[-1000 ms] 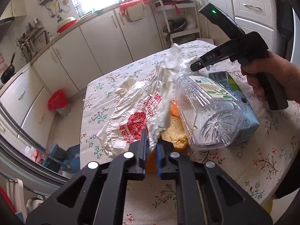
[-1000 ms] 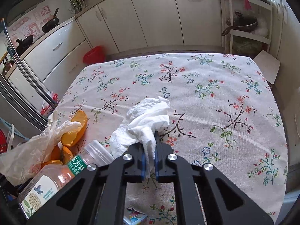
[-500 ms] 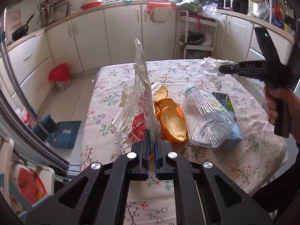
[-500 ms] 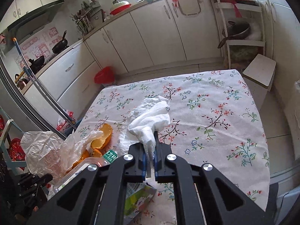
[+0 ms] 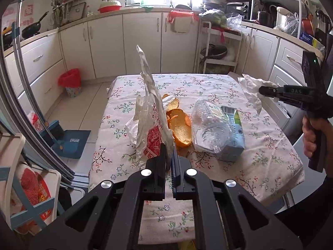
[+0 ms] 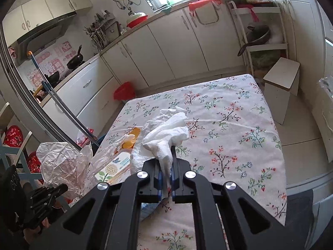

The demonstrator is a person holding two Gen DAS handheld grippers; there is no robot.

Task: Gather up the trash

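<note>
1 carton (image 5: 233, 143) half-hidden behind bottle (image 5: 208, 129)

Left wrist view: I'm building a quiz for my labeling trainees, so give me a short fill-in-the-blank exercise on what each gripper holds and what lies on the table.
1. The left gripper is shut on a plastic ____.
2. The right gripper pinches a white ____.
3. The clear bottle lies on its ____ on the table.
4. The bin on the floor has a ____ liner.

Missing words: bag; tissue; side; red
</note>
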